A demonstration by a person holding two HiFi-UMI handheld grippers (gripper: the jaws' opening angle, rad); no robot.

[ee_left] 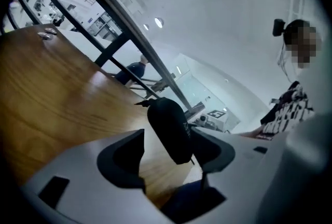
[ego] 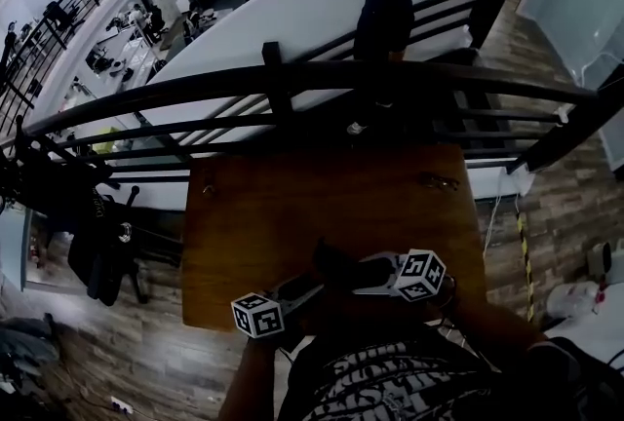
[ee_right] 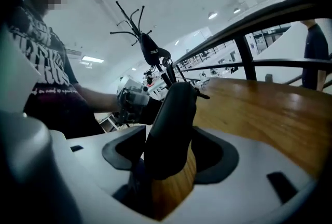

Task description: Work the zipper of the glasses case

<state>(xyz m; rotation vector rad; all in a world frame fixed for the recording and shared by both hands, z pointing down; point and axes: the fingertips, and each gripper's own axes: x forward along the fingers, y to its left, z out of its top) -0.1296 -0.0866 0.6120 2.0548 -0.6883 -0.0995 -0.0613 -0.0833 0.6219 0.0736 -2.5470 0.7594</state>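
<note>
The black glasses case (ego: 334, 263) hangs above the near edge of the wooden table (ego: 331, 205), between my two grippers. My right gripper (ee_right: 168, 155) is shut on the glasses case (ee_right: 171, 129), which stands upright between its pads with the zipper pull (ee_right: 202, 95) poking out near the top. From the other side, my left gripper (ee_left: 168, 158) stands open round the glasses case (ee_left: 168, 129). The case leans on the right pad, and a gap shows on the left. In the head view the left gripper (ego: 314, 290) and the right gripper (ego: 359, 275) meet at the case.
A pair of glasses (ego: 439, 181) lies at the table's far right corner, and a small object (ego: 208, 187) lies near the far left. A dark railing (ego: 292, 78) runs behind the table, with a person (ego: 385, 10) standing beyond it. A coat rack (ee_right: 142, 36) stands to the left.
</note>
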